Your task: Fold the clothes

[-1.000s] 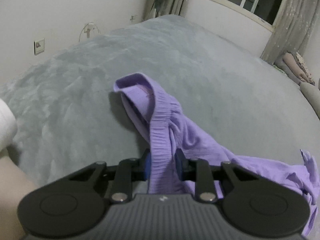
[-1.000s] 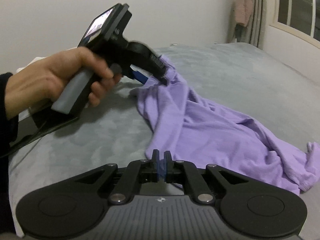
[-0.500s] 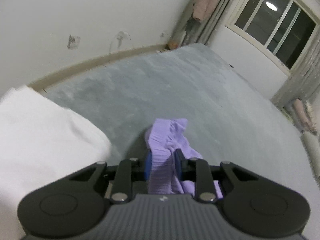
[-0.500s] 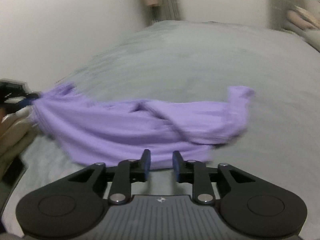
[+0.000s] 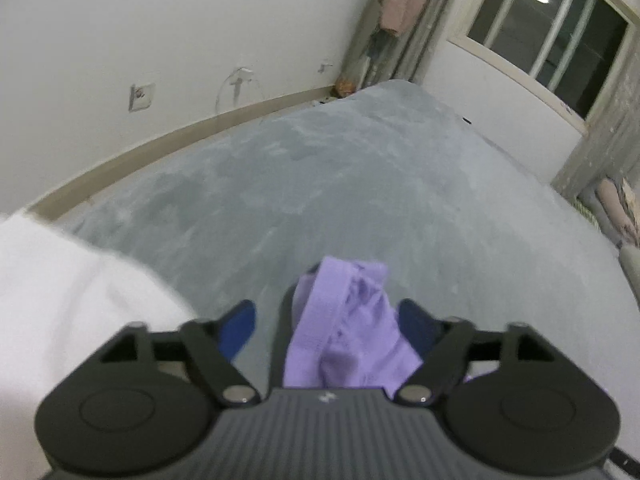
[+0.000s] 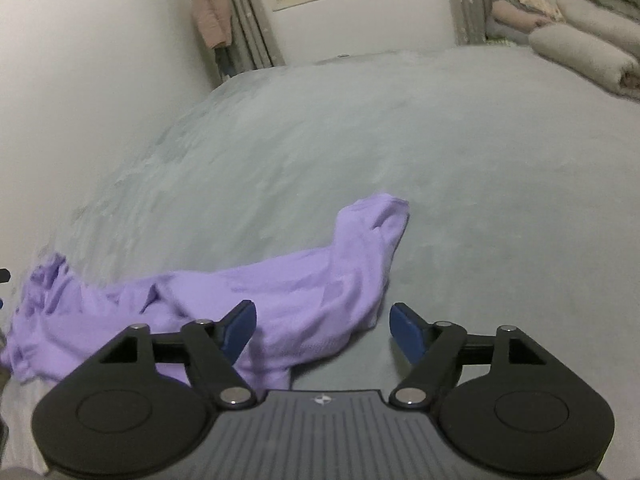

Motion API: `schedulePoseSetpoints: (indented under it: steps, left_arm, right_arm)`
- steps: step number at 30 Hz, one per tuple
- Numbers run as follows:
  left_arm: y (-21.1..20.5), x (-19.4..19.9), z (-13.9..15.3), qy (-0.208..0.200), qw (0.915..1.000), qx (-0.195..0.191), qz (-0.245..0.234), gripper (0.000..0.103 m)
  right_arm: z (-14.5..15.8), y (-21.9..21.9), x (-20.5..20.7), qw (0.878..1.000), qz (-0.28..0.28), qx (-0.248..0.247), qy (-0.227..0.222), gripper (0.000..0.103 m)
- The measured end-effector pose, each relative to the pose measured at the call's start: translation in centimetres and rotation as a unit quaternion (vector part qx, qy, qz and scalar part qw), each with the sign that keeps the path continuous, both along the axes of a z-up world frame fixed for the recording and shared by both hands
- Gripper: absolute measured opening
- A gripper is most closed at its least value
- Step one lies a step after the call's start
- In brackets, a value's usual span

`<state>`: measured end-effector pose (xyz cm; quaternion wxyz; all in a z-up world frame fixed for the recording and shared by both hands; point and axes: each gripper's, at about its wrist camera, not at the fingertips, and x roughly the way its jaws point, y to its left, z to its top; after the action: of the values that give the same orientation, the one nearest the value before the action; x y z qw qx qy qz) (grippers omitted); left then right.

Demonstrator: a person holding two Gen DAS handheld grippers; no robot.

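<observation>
Bed [image 6: 440, 152]: both grippers [image 5: 326, 320] [image 6: 322, 322] now open, garment [image 6: 280, 300] released.

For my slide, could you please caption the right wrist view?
Open right gripper over purple garment on grey bed.

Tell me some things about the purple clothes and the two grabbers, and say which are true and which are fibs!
1. Both grabbers are open. True: the left gripper and right gripper have their fingers spread.
2. The purple garment lies on a grey bed cover. True.
3. The garment is neatly folded. False: it lies rumpled and stretched out.
4. A white cloth sits left of the left gripper. True.
5. The right gripper pinches the garment. False: it is open.
</observation>
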<state>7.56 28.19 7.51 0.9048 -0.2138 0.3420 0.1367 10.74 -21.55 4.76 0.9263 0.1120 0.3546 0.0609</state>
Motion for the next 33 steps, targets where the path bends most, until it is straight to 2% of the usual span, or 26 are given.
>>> schedulePoseSetpoints:
  steps: [4,5,6,8,9,12,15,18,20,23,25,29,31,32,33]
  left_arm:
    - [-0.6,3.6,-2.0,0.037,0.9991,0.019,0.010,0.082]
    - [-1.0,4.2,-2.5,0.042,0.9985,0.034,-0.002,0.074]
    - [-1.4,4.7,-3.0,0.046,0.9977,0.048,-0.013,0.046]
    - [-1.5,5.4,-4.0,0.065,0.9969,0.040,-0.021,0.021]
    - [-1.4,5.4,-3.8,0.059,0.9973,0.040,-0.016,0.021]
    - [-1.0,5.4,-3.3,0.041,0.9984,0.040,-0.003,0.020]
    - [-0.2,5.1,-1.6,0.008,0.9993,0.030,0.022,0.020]
    - [0.0,5.2,0.6,-0.035,0.9986,0.029,0.026,0.020]
    - [-0.1,5.3,1.8,-0.062,0.9972,0.034,0.023,0.020]
    - [-0.3,6.3,3.4,-0.090,0.9936,0.067,0.015,0.020]
    - [-0.5,7.5,3.8,-0.088,0.9925,0.083,0.013,0.020]
    - [-0.6,10.2,2.2,-0.051,0.9951,0.084,0.009,0.021]
    - [-0.5,10.9,0.9,-0.034,0.9956,0.084,0.022,0.026]
    - [-0.4,11.2,0.3,-0.026,0.9957,0.084,0.028,0.032]
    - [-0.3,11.6,-0.4,-0.017,0.9957,0.085,0.034,0.052]
  right_arm:
    - [-1.6,-1.5,2.2,0.998,-0.018,0.054,0.025,0.076]
    - [-1.7,-1.4,2.6,0.998,-0.019,0.059,0.021,0.076]
    - [-1.8,-1.1,2.9,0.998,-0.014,0.060,0.018,0.076]
    - [-2.1,-0.1,3.5,0.998,0.007,0.068,0.014,0.074]
    - [-2.4,0.6,3.8,0.997,0.021,0.068,0.013,0.068]
    - [-2.5,2.2,4.4,0.999,0.038,-0.002,-0.001,0.007]
    - [-1.4,1.6,4.3,0.998,0.022,-0.027,-0.054,0.007]
    - [1.2,1.0,3.3,0.991,0.001,-0.057,-0.123,0.007]
    - [3.1,0.6,2.7,0.983,-0.017,-0.070,-0.171,0.007]
    - [5.8,-0.1,2.3,0.966,-0.043,-0.093,-0.237,0.007]
    - [7.2,-0.4,2.8,0.958,-0.047,-0.101,-0.265,0.007]
    - [7.6,-0.6,6.2,0.961,-0.054,-0.084,-0.256,0.007]
    - [6.3,-0.5,7.7,0.966,-0.055,-0.082,-0.238,0.007]
    - [5.3,-0.2,9.0,0.969,-0.054,-0.084,-0.224,0.007]
    - [4.2,-0.3,9.6,0.972,-0.058,-0.086,-0.209,0.007]
